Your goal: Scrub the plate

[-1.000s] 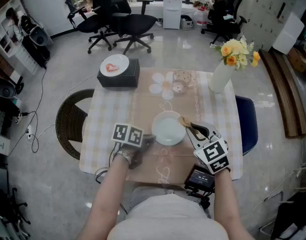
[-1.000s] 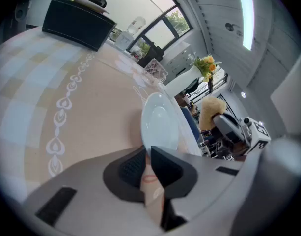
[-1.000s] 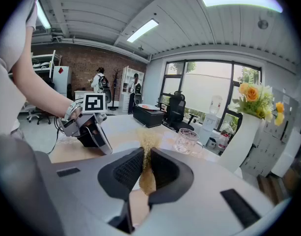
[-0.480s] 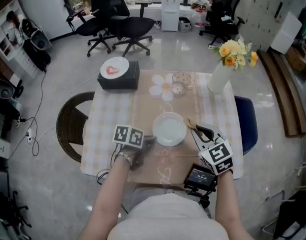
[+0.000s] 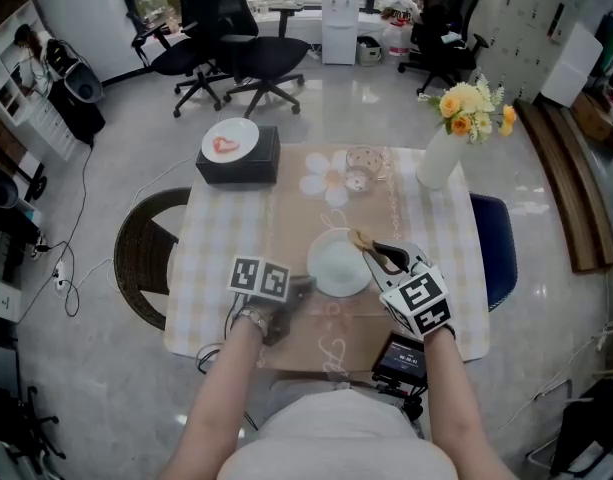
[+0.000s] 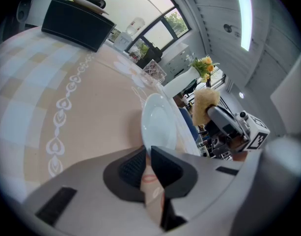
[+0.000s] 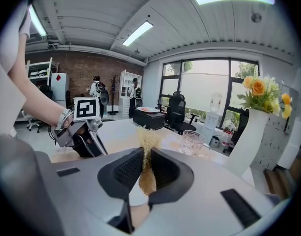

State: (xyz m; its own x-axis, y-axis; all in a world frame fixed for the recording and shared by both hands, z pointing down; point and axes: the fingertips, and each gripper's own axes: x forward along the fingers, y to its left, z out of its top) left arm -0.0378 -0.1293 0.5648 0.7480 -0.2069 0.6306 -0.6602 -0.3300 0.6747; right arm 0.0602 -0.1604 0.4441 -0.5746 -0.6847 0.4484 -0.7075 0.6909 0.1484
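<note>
A white plate (image 5: 336,265) sits on the tan runner in the middle of the table. My left gripper (image 5: 298,286) is shut on the plate's near-left rim; in the left gripper view the rim (image 6: 157,124) runs in between the jaws of the left gripper (image 6: 147,163). My right gripper (image 5: 372,252) is shut on a tan fibrous scrubber (image 5: 362,239), which hangs over the plate's right rim. The right gripper view shows the scrubber (image 7: 148,154) pinched between the jaws, with the left gripper (image 7: 86,139) beyond it.
A glass mug (image 5: 363,164) stands at the back of the runner, a white vase (image 5: 439,155) with flowers at the back right. A black box (image 5: 238,156) with a small plate on top sits at the back left. The blue chair (image 5: 496,243) is to the right.
My right gripper with the scrubber swung out to the right of the plate, then came back left over its right rim. The left gripper and the plate stayed put.
</note>
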